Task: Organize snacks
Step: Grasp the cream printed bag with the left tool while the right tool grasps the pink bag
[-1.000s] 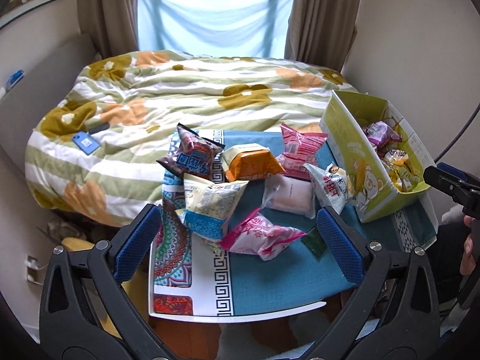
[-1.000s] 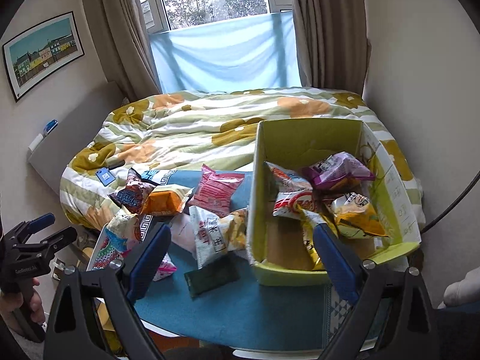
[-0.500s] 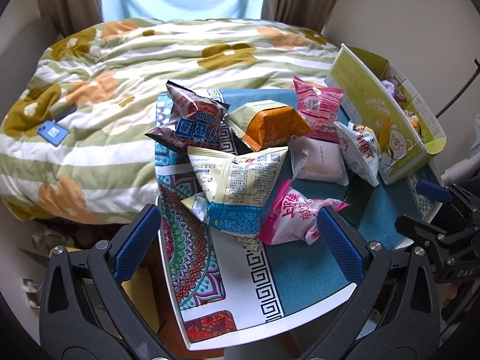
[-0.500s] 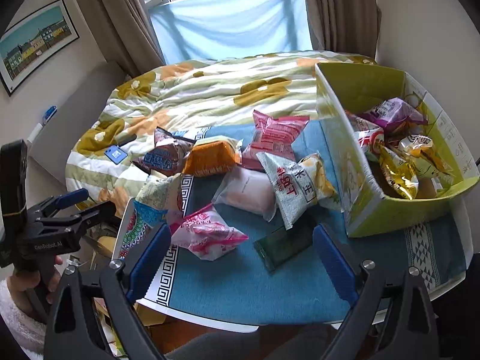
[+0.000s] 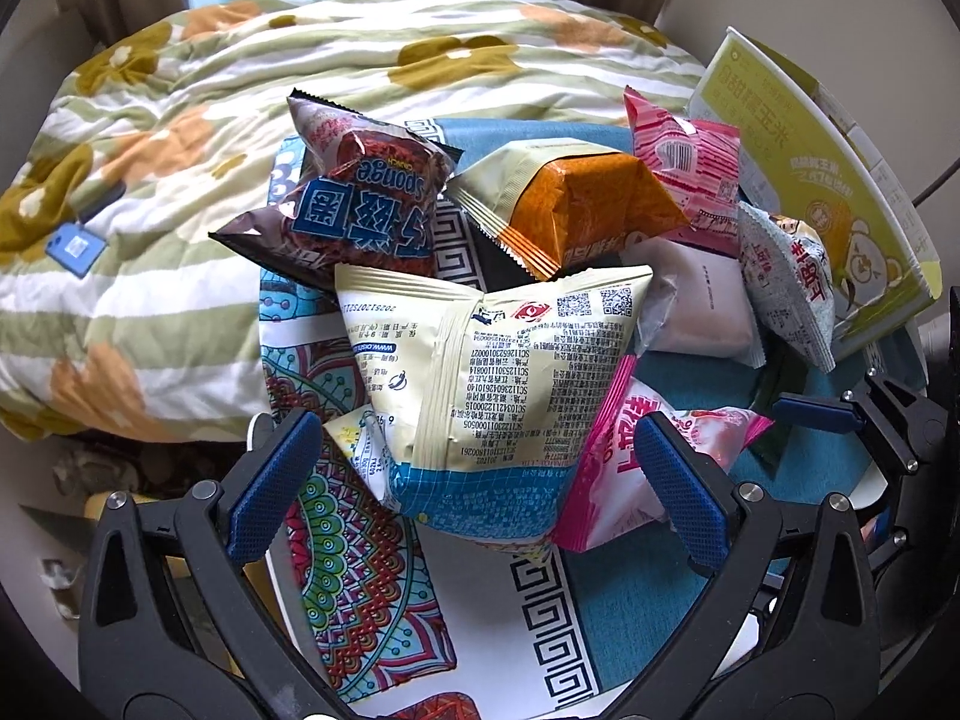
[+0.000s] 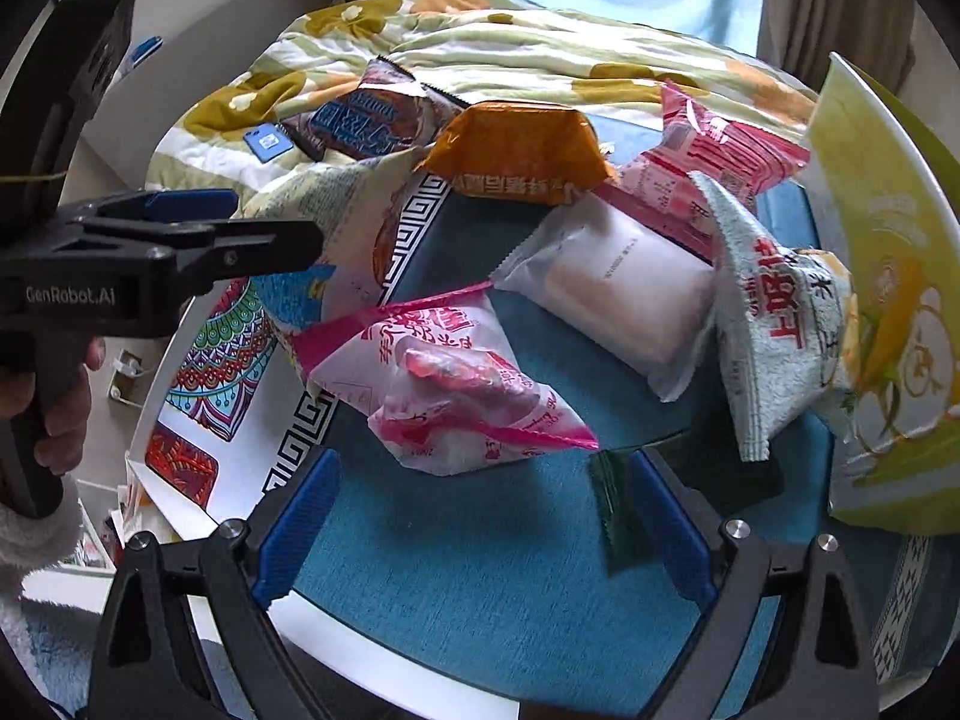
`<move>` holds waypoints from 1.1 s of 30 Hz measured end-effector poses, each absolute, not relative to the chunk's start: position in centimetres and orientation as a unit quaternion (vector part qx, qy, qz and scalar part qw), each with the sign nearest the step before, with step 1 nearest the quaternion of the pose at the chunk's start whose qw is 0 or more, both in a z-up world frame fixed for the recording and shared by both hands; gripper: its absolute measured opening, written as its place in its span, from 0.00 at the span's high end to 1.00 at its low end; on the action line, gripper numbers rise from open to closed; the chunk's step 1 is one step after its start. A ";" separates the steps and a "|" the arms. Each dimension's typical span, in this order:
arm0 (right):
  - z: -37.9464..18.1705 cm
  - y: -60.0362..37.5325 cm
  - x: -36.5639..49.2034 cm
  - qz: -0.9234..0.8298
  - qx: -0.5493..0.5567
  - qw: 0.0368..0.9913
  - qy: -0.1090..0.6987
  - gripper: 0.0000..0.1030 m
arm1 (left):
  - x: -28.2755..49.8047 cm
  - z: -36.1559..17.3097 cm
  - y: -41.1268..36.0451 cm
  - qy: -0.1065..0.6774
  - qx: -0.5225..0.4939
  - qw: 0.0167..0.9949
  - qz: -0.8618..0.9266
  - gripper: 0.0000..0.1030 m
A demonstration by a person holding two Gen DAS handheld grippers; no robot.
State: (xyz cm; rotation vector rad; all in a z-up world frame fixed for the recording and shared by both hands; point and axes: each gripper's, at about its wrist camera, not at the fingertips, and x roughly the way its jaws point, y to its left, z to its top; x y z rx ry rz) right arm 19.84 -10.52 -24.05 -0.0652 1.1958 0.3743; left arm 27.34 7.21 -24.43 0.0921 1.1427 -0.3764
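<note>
Several snack bags lie on a small table with a patterned cloth (image 5: 372, 546). My left gripper (image 5: 474, 486) is open, its fingers either side of a cream and blue bag (image 5: 498, 372). My right gripper (image 6: 486, 534) is open just in front of a pink and white bag (image 6: 456, 372), with a dark green packet (image 6: 618, 516) by its right finger. Behind lie a brown Sponge bag (image 5: 360, 192), an orange bag (image 5: 576, 204), a striped pink bag (image 5: 690, 162), a white pouch (image 6: 624, 294) and a grey-white bag (image 6: 768, 324). A yellow-green box (image 5: 828, 180) stands at the right.
A bed with a flowered quilt (image 5: 180, 120) runs behind the table, with a blue card (image 5: 75, 249) on it. The left gripper also shows in the right wrist view (image 6: 180, 234), at the left. The table's front edge is close under both grippers.
Both grippers have moved forward and down toward the snacks. The left now straddles the cream and blue bag; the right has swung left from the box to the pink and white bag.
</note>
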 end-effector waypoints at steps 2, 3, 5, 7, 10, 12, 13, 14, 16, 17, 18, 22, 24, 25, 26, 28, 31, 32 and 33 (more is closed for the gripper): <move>-24.6 -10.0 20.1 0.185 -0.050 0.808 0.557 0.08 | 27.6 -25.3 7.1 0.545 0.042 0.819 -0.175 0.00; -24.9 -9.8 20.3 0.188 -0.058 0.806 0.558 0.08 | 27.8 -25.6 7.0 0.547 0.041 0.817 -0.175 0.01; -25.5 -9.6 20.7 0.193 -0.064 0.801 0.563 0.08 | 28.0 -26.0 6.9 0.550 0.041 0.816 -0.175 0.07; -26.0 -9.5 21.2 0.197 -0.063 0.797 0.567 0.08 | 28.2 -26.3 6.9 0.553 0.043 0.814 -0.173 0.18; -26.4 -9.3 21.8 0.206 -0.058 0.796 0.566 0.08 | 28.4 -26.8 7.0 0.557 0.045 0.812 -0.168 0.32; -26.5 -9.3 22.1 0.215 -0.054 0.795 0.565 0.08 | 28.4 -26.9 7.2 0.557 0.046 0.812 -0.169 0.36; -26.6 -9.3 22.3 0.219 -0.052 0.795 0.563 0.08 | 28.4 -26.9 7.2 0.556 0.046 0.812 -0.169 0.38; -26.7 -9.2 22.4 0.223 -0.051 0.795 0.562 0.08 | 28.3 -26.9 7.3 0.556 0.048 0.812 -0.170 0.39; -26.8 -9.3 22.8 0.231 -0.048 0.795 0.559 0.08 | 28.1 -26.8 7.3 0.556 0.055 0.812 -0.168 0.40; -26.8 -9.3 22.9 0.235 -0.045 0.795 0.558 0.08 | 27.9 -26.7 7.2 0.556 0.059 0.812 -0.168 0.40; -26.8 -9.3 22.9 0.239 -0.042 0.795 0.556 0.08 | 27.8 -26.7 7.2 0.555 0.063 0.812 -0.167 0.41; -27.0 -8.9 23.0 0.250 -0.043 0.792 0.555 0.12 | 27.2 -26.5 7.6 0.555 0.071 0.814 -0.160 0.41; -27.3 -8.6 23.0 0.253 -0.047 0.789 0.558 0.16 | 26.9 -26.5 7.8 0.555 0.071 0.814 -0.158 0.41; -27.4 -8.6 23.0 0.255 -0.045 0.788 0.559 0.20 | 26.7 -26.5 7.9 0.555 0.072 0.814 -0.157 0.41; -27.5 -8.5 23.0 0.258 -0.041 0.786 0.560 0.23 | 26.5 -26.5 8.0 0.555 0.074 0.814 -0.156 0.41; -27.7 -8.4 23.1 0.261 -0.035 0.786 0.560 0.24 | 26.2 -26.4 8.2 0.555 0.078 0.814 -0.153 0.41; -27.6 -8.2 23.2 0.264 -0.034 0.787 0.557 0.26 | 25.9 -26.3 8.6 0.556 0.078 0.814 -0.149 0.41; -27.6 -8.1 23.2 0.264 -0.035 0.787 0.556 0.29 | 25.8 -26.2 8.8 0.557 0.077 0.814 -0.149 0.41; -27.5 -8.1 23.0 0.264 -0.037 0.788 0.555 0.32 | 25.7 -26.1 9.0 0.557 0.074 0.814 -0.150 0.41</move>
